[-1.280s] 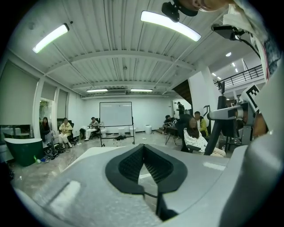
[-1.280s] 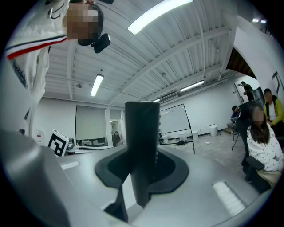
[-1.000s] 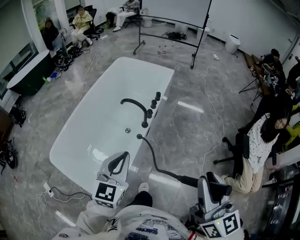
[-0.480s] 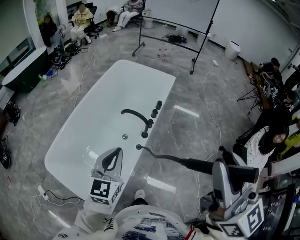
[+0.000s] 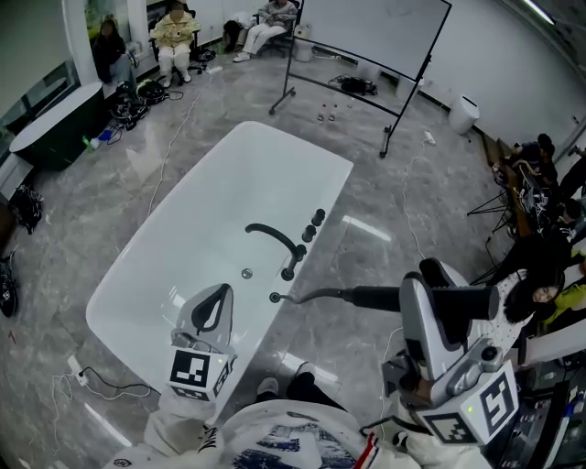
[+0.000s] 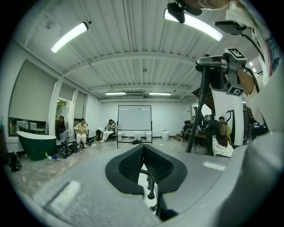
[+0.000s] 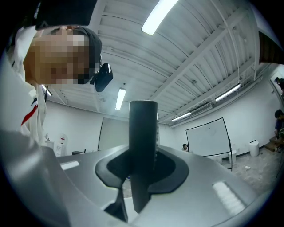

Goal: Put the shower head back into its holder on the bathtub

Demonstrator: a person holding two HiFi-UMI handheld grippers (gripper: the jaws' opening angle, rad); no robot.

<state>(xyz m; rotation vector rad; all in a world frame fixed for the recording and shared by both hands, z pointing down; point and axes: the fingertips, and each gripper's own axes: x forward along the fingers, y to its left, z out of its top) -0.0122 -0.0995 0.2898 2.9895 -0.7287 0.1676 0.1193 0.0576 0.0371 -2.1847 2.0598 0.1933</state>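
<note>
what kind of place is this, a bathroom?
Not a home bathroom, more likely an open studio or workshop: the bathtub stands alone on a stone floor, with a rolling whiteboard and seated people nearby.

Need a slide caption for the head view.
Right gripper holds the shower head beside the white bathtub, hose running to its rim; left gripper hovers shut over the bathtub.

The bathtub (image 5: pixel 183 247) is glossy white with a black faucet (image 5: pixel 275 240), on a grey marbled floor (image 5: pixel 110 183); at the far left is a dark green tub (image 5: pixel 50 128). The shower head (image 5: pixel 472 300) and its hose (image 5: pixel 316 295) are black. The left gripper (image 5: pixel 212 298) and right gripper (image 5: pixel 432 295) are pale grey with black pads, and their marker cubes (image 5: pixel 194 371) carry black-and-white square patterns
</note>
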